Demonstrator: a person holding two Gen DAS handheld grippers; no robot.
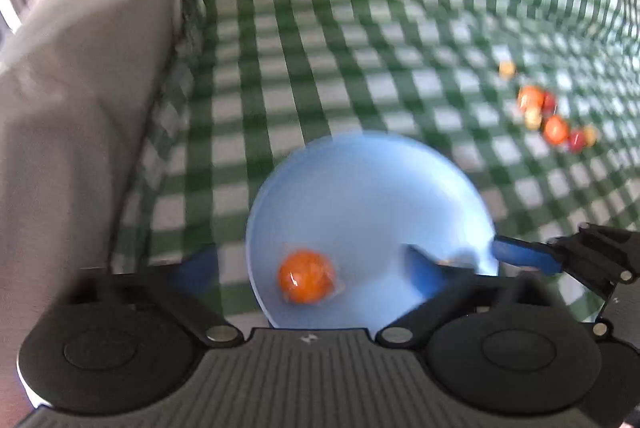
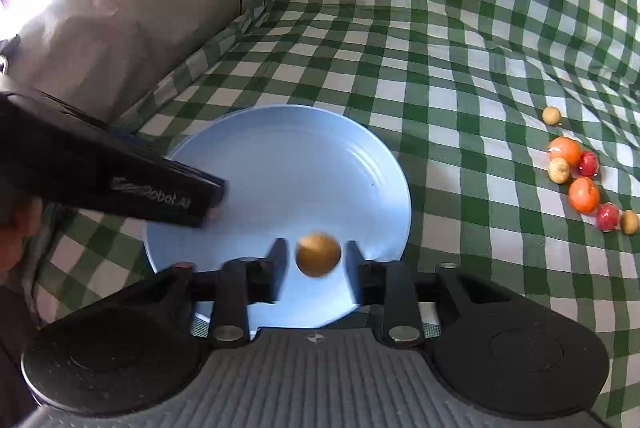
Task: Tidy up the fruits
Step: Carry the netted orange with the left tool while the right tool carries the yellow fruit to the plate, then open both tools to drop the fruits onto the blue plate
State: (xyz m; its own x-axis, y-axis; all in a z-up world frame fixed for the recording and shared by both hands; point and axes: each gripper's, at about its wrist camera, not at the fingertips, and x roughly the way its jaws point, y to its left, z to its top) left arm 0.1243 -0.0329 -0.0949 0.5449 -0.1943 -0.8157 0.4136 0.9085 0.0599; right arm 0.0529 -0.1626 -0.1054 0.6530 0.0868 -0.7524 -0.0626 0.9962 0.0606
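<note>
Brown fruit [image 2: 318,254] sits loose between wide right tongs [image 2: 316,256] over the blue plate [image 2: 280,148]; left tongs [image 1: 316,268] wide too. It could roll off the rim.

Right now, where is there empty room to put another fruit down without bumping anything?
The far half of the blue plate is bare. The checkered cloth between the plate and the loose fruits is free too. It is crowded at the plate's near side: the right gripper hangs there, a brown fruit between its open fingers, an orange fruit nearby.
</note>
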